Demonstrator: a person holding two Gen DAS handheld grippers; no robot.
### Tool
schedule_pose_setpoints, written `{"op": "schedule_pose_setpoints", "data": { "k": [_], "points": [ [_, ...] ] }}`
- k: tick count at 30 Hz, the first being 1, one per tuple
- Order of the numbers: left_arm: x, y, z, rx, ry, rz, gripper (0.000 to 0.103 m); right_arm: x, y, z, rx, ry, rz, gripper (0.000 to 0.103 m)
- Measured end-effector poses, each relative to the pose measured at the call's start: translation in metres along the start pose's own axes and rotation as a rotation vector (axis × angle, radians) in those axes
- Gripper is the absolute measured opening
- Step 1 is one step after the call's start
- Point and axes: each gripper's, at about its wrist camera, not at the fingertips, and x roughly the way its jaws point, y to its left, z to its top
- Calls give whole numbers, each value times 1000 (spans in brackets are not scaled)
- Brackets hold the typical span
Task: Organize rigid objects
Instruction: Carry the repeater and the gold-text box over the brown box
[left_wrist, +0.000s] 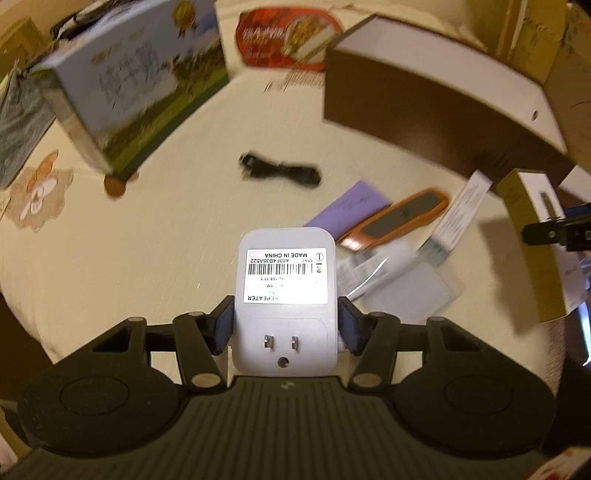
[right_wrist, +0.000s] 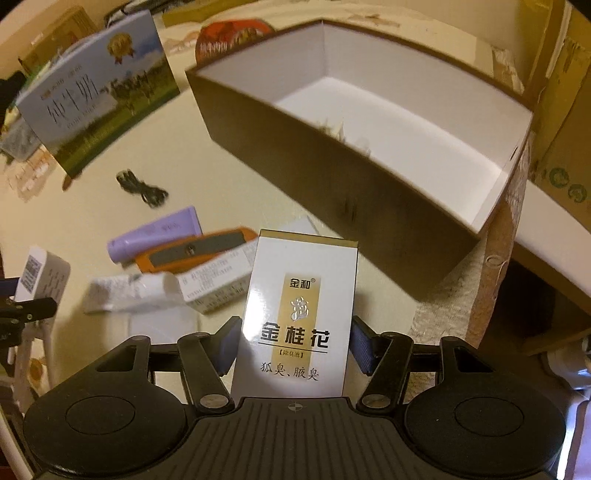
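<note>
My left gripper (left_wrist: 287, 325) is shut on a white plug-in repeater (left_wrist: 286, 273) with a barcode label, held above the table. It also shows at the left edge of the right wrist view (right_wrist: 40, 277). My right gripper (right_wrist: 295, 343) is shut on a white and gold carton (right_wrist: 299, 314) with Chinese print, held above the table near the front of a large open brown box (right_wrist: 332, 177) with a white, nearly bare inside. That box shows from the side in the left wrist view (left_wrist: 424, 103). The carton also shows at the right of the left wrist view (left_wrist: 532, 236).
On the table lie a black cable (left_wrist: 280, 171), a purple tube (right_wrist: 155, 232), an orange and grey device (right_wrist: 195, 251), white cartons (right_wrist: 214, 273) and a clear plastic case (left_wrist: 410, 291). A blue and green milk carton (left_wrist: 136, 85) stands at the left; a red packet (left_wrist: 288, 37) lies at the back.
</note>
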Motion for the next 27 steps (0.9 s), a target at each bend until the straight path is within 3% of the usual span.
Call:
{"op": "schedule_pose_setpoints", "data": {
  "k": [10, 27],
  "points": [
    [-23, -45, 67, 126, -91, -53, 53, -37, -16, 42, 63, -105, -14, 58],
    [-19, -146, 240, 359, -299, -170, 53, -48, -85, 136, 226, -260, -79, 58]
  ]
}}
